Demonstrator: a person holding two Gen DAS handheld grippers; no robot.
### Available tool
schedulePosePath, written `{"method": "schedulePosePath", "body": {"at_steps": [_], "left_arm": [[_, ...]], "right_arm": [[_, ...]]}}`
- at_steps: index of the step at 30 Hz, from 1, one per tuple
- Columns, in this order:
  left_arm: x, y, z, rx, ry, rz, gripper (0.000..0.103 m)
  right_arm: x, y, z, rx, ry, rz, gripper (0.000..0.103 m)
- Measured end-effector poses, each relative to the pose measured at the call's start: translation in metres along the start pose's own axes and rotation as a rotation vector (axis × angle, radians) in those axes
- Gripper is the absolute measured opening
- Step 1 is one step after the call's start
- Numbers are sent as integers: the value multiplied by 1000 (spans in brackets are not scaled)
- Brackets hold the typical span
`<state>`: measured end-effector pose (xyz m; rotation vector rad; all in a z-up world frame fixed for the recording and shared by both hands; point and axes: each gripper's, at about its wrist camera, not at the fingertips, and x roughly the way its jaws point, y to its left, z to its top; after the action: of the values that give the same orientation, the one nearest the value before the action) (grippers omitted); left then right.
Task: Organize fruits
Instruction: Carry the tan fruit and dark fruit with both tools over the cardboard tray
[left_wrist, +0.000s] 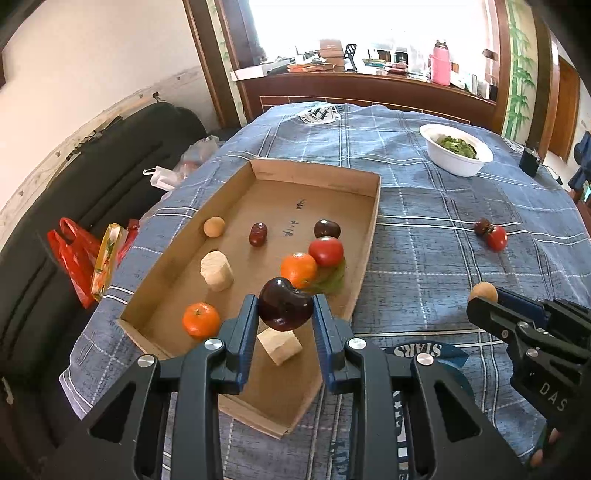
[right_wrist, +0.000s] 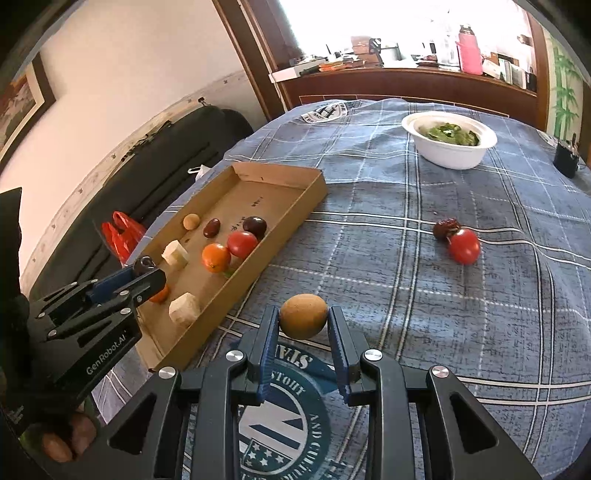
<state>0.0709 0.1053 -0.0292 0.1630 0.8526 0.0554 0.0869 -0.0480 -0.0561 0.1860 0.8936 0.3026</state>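
- Left tool (left_wrist: 285, 308) is clamped on a dark plum (left_wrist: 284, 304), held above the cardboard tray (left_wrist: 369, 221).
- Right tool (right_wrist: 303, 325) grips a brown round fruit (right_wrist: 303, 315) over the table (right_wrist: 461, 314), beside the tray.

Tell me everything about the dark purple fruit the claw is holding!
The dark purple fruit is glossy, almost black, roundish with a dent on top, like a plum. The left gripper pinches it between its blue-padded jaws, one on each side. It hangs above the near end of the cardboard tray, over a pale cut chunk, touching only the jaws.
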Motion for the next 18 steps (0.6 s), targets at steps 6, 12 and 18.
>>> {"method": "schedulePosePath", "body": {"at_steps": [6,12,18], "left_arm": [[5,6,-1,-10,11,2,27],[10,14,-2,-24,21,8,27],[15,22,-1,-39,29,10,27]], "right_arm": [[4,5,1,-10,5,3,28],[7,11,4,-20,8,6,28],[13,16,7,-27,14,13,27]]}}
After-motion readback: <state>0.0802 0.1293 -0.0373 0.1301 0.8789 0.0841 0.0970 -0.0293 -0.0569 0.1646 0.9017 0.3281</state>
